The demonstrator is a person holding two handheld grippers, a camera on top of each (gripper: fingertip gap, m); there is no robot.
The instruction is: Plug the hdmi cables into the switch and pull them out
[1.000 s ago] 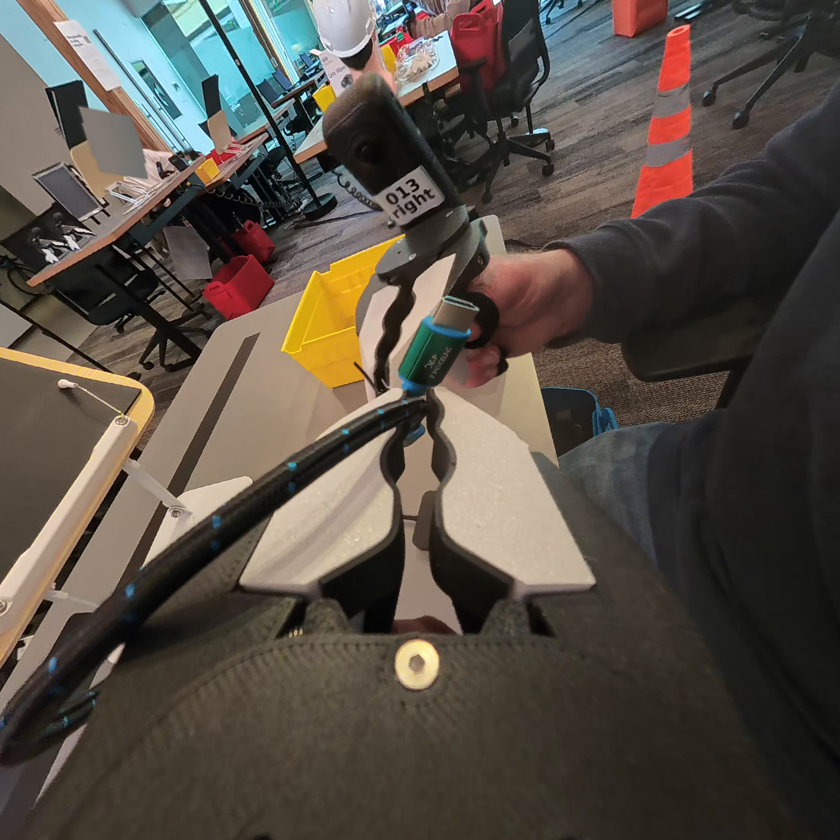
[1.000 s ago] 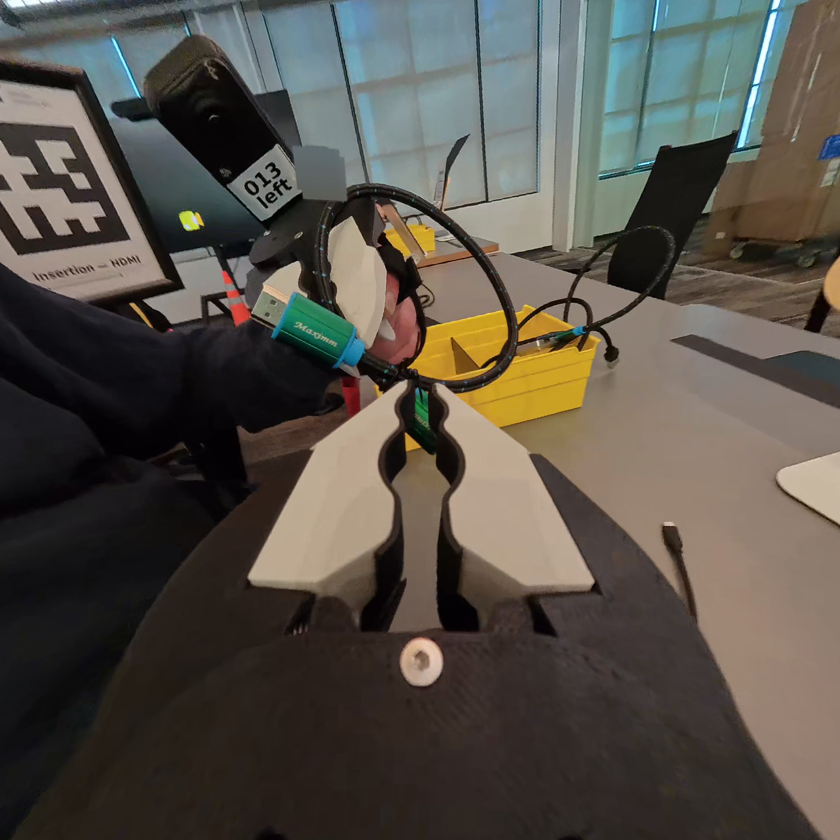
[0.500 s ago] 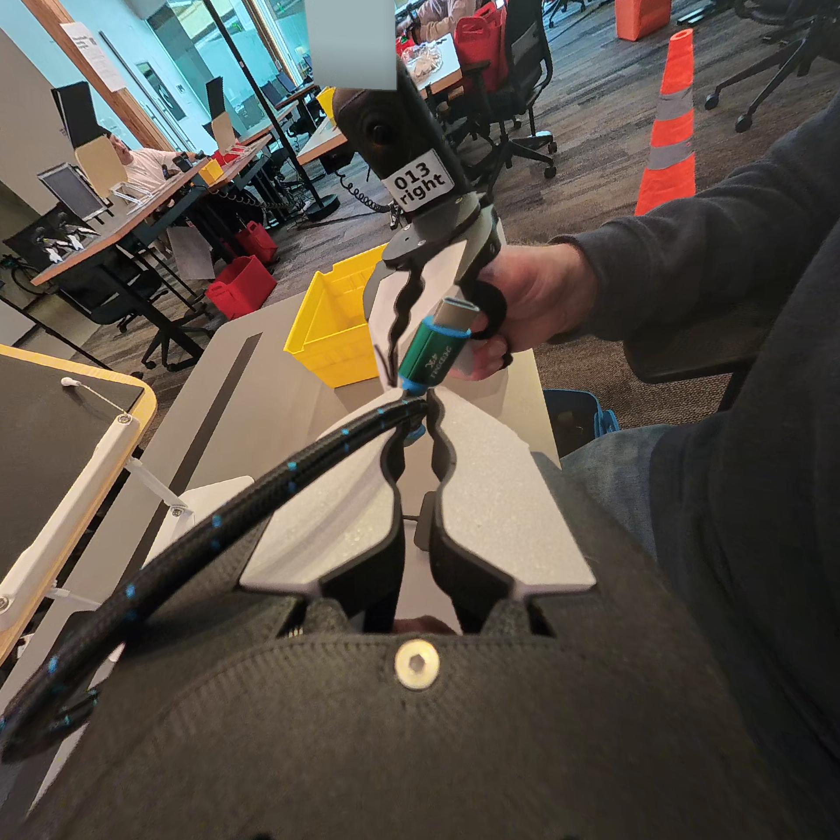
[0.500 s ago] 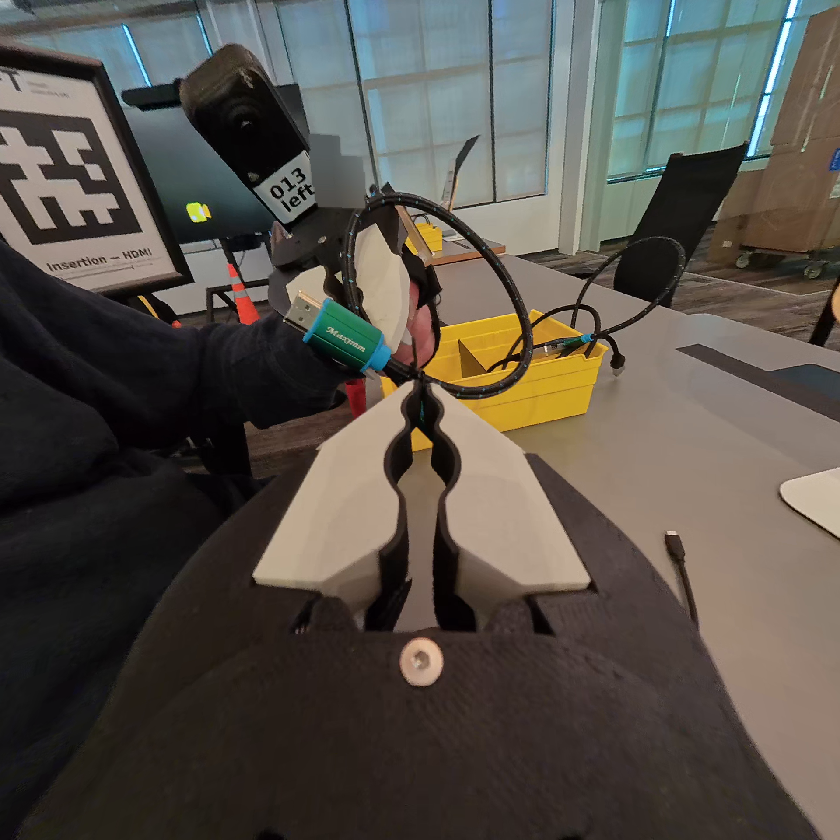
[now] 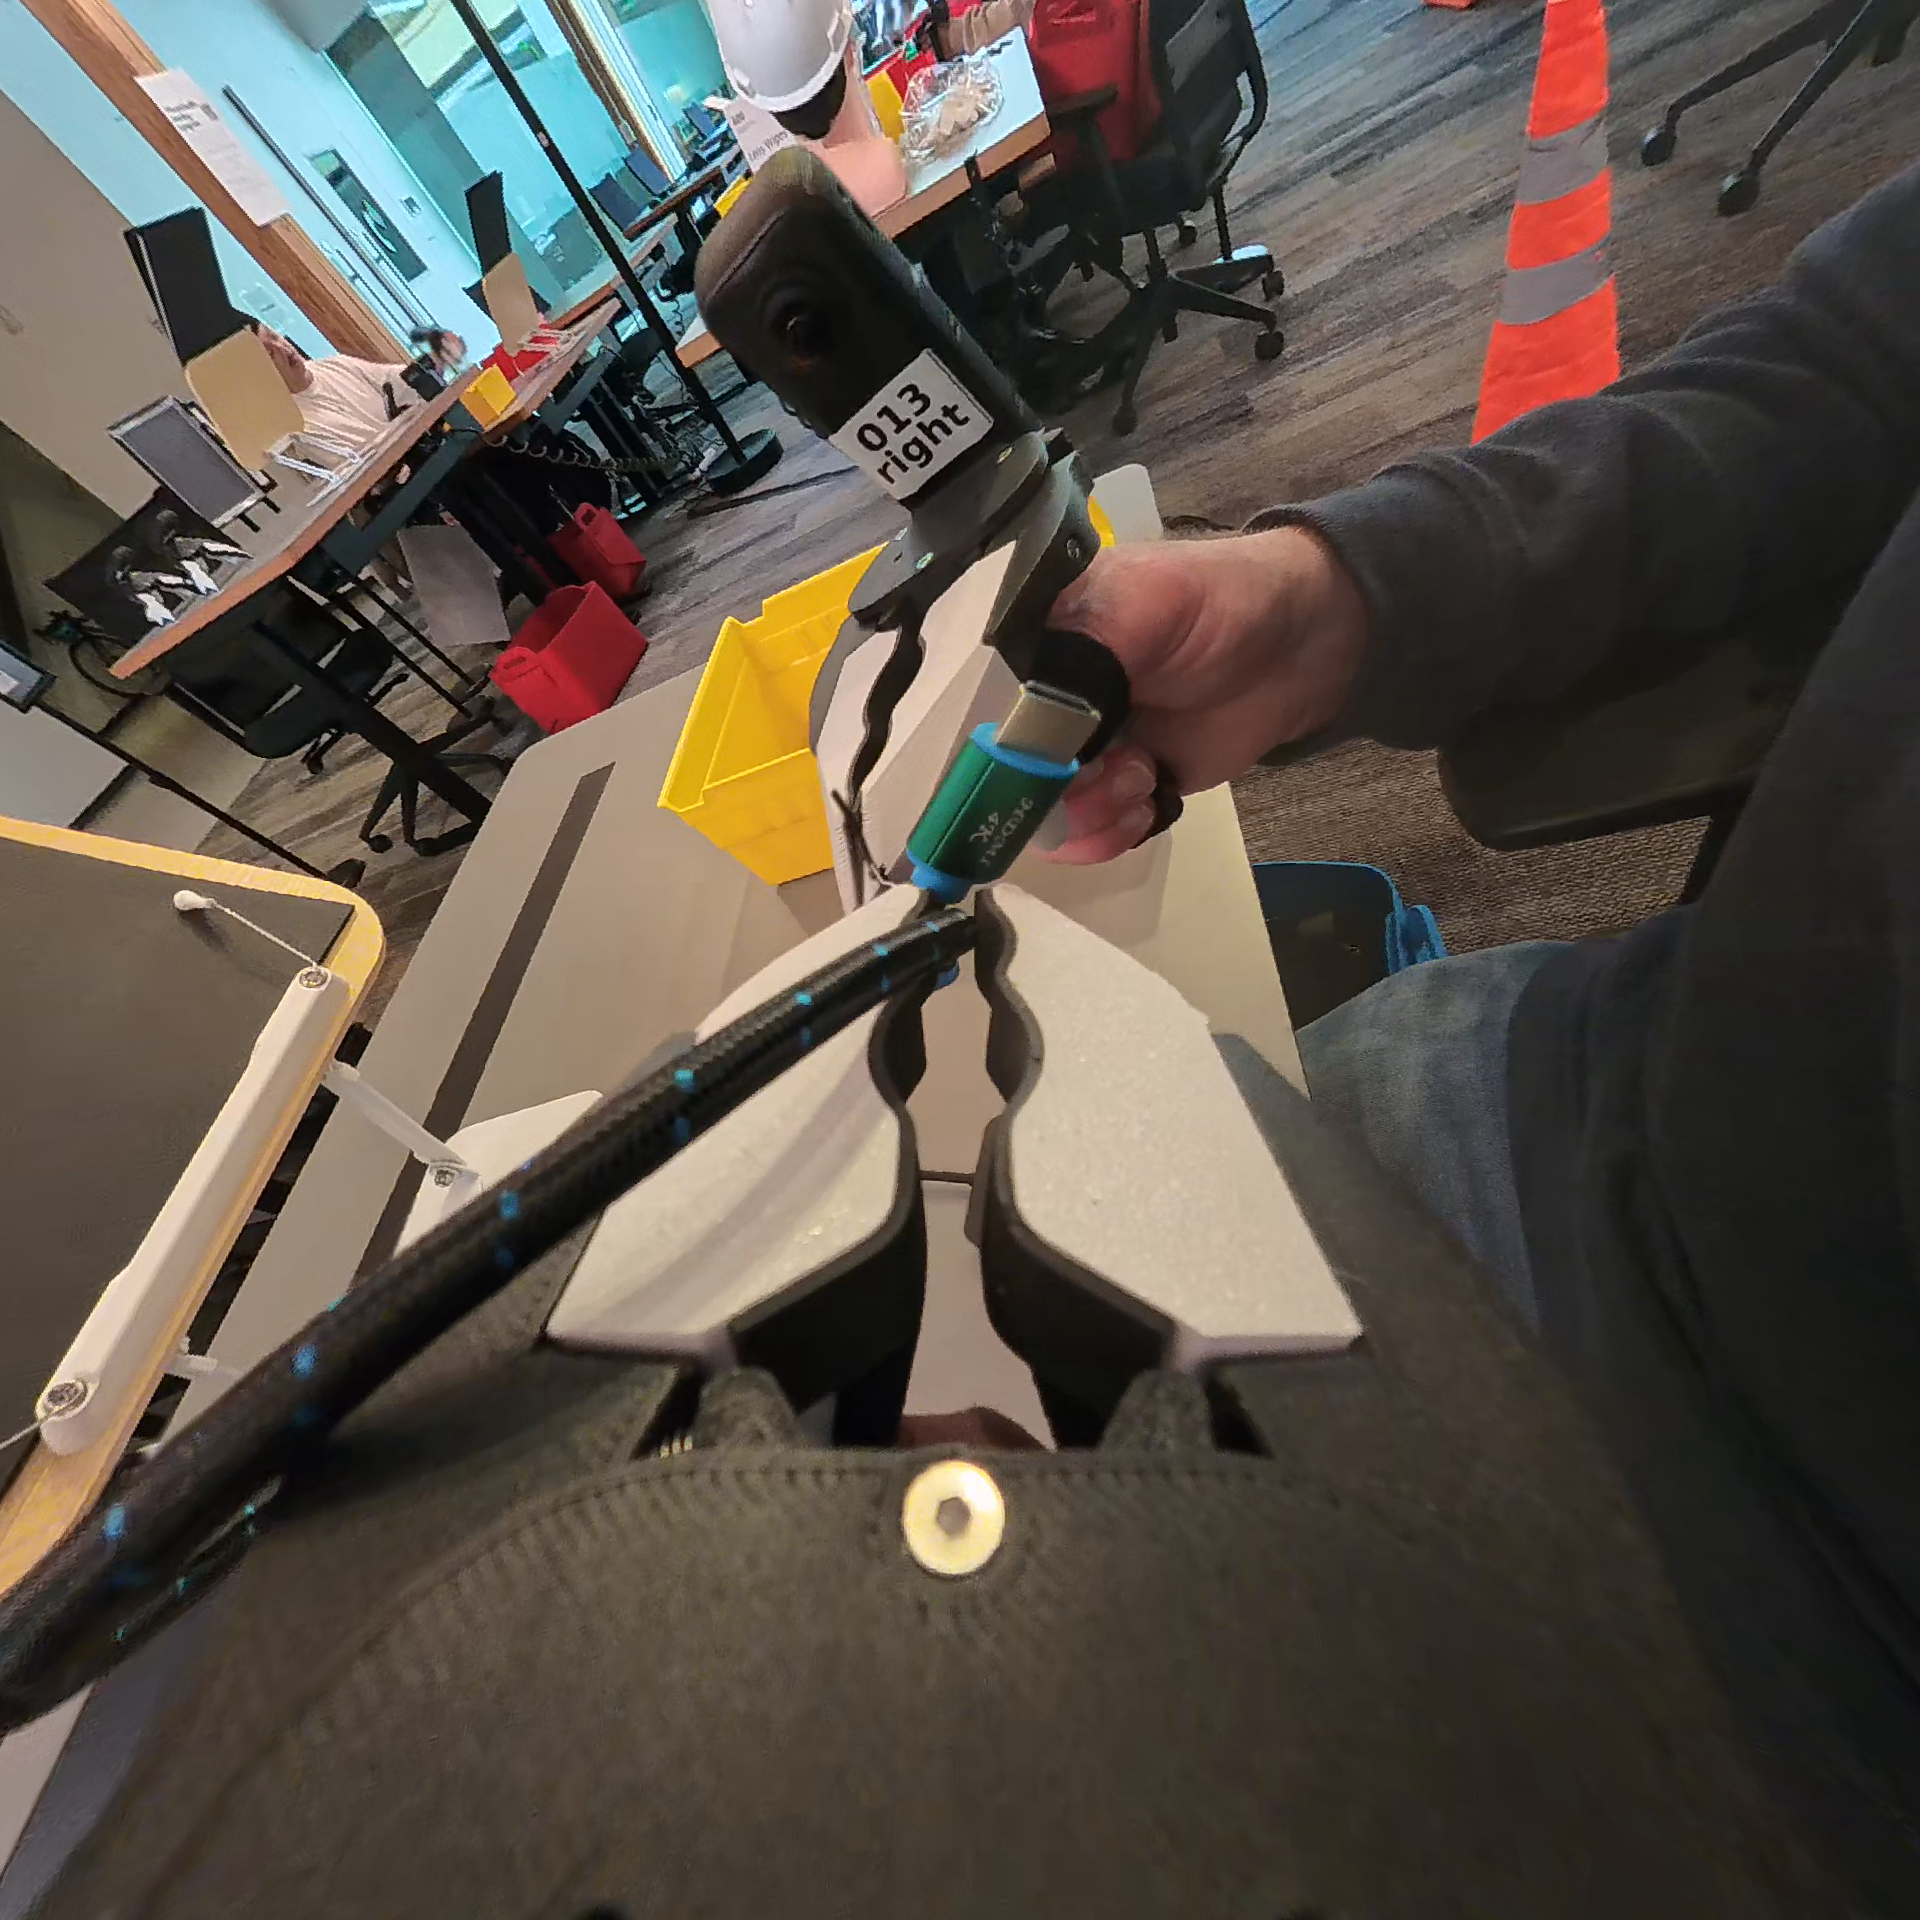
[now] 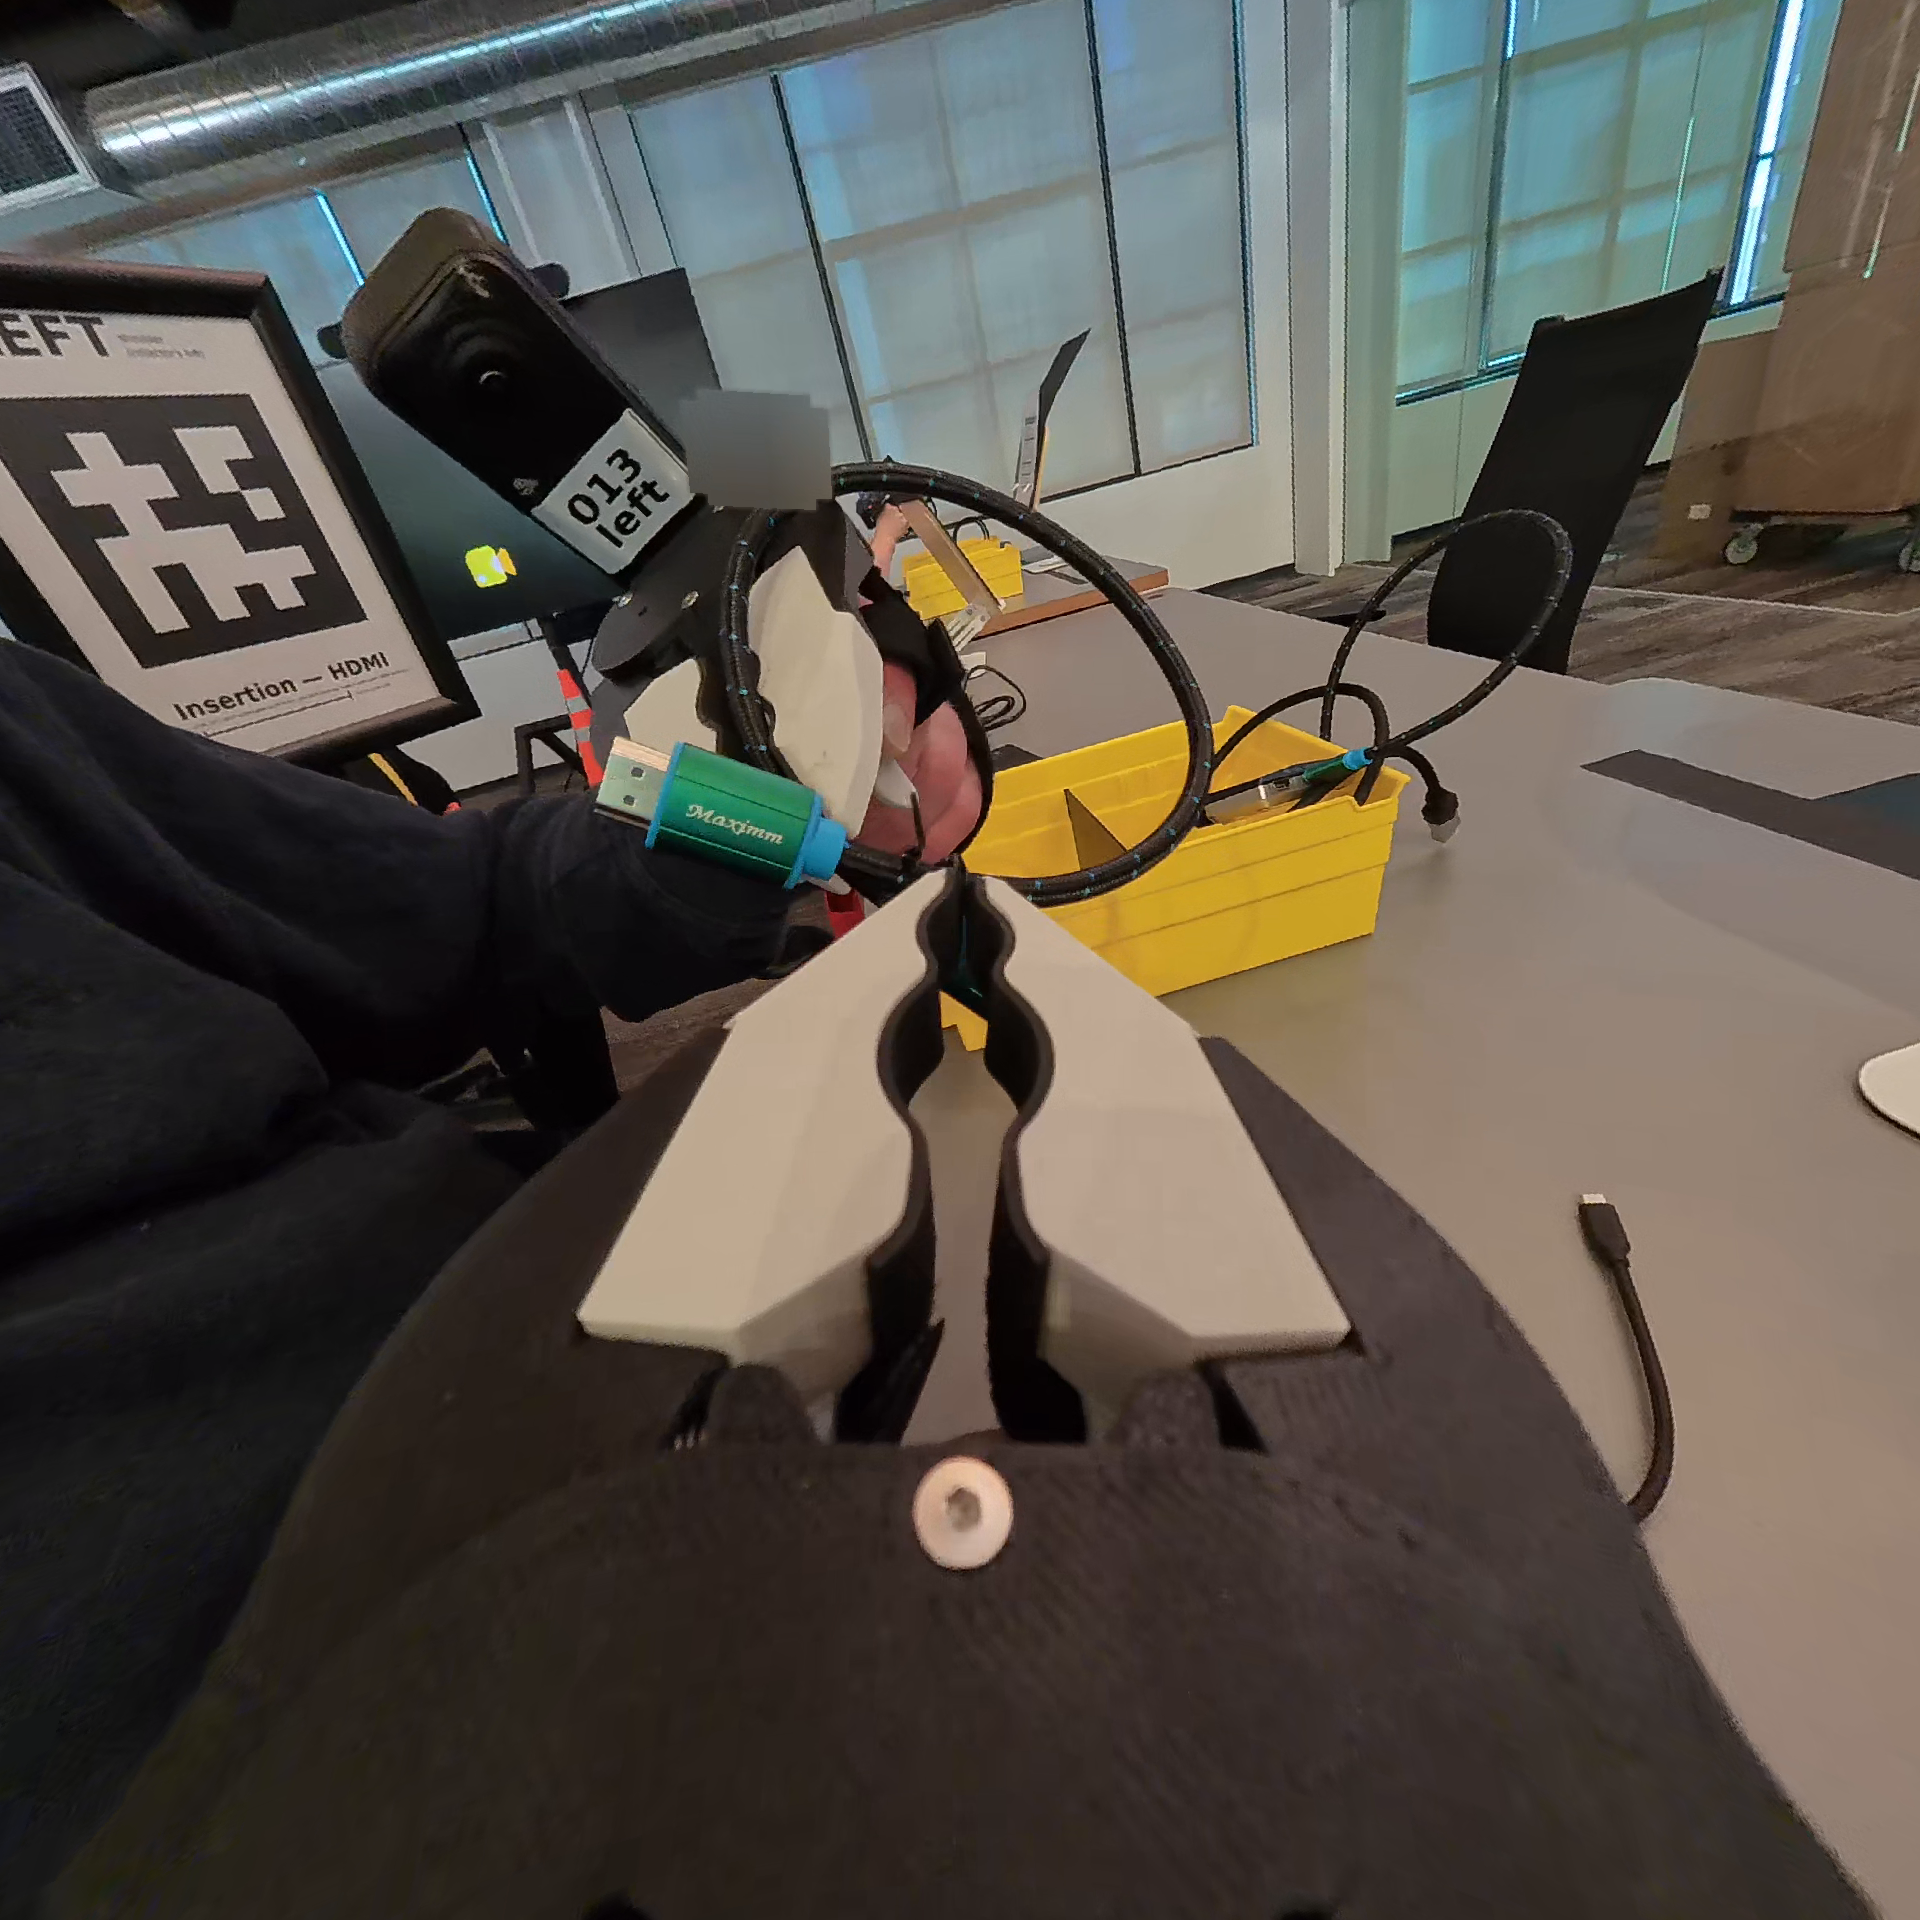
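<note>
**A:** Where is the HDMI cable?

**B:** Its green plug (image 5: 992,805) with the blue collar and bare metal tip stands just past the tips of the left gripper (image 5: 961,920), tilted up and to the right. The black braided cable (image 5: 582,1153) runs back from there over that gripper's left finger and off toward its lower left.

**A:** So the left gripper has it?

**B:** Yes, its fingers are pressed together on the cable right behind the plug. From the right wrist view the same plug (image 6: 727,816) points left, and the cable (image 6: 1153,644) loops in a ring above the right gripper (image 6: 961,894).

**A:** And the right gripper?

**B:** Its fingers are drawn close, with a sliver of something green between the tips; I cannot tell whether they actually pinch it.

**A:** What lies around them?

**B:** A yellow bin (image 6: 1236,883) just beyond the right gripper's tips holds more braided cables (image 6: 1351,727). To its right on the grey table (image 6: 1558,1039), a thin black cable (image 6: 1631,1340) lies loose. An orange traffic cone (image 5: 1553,239) stands far ahead of the left gripper.
</note>
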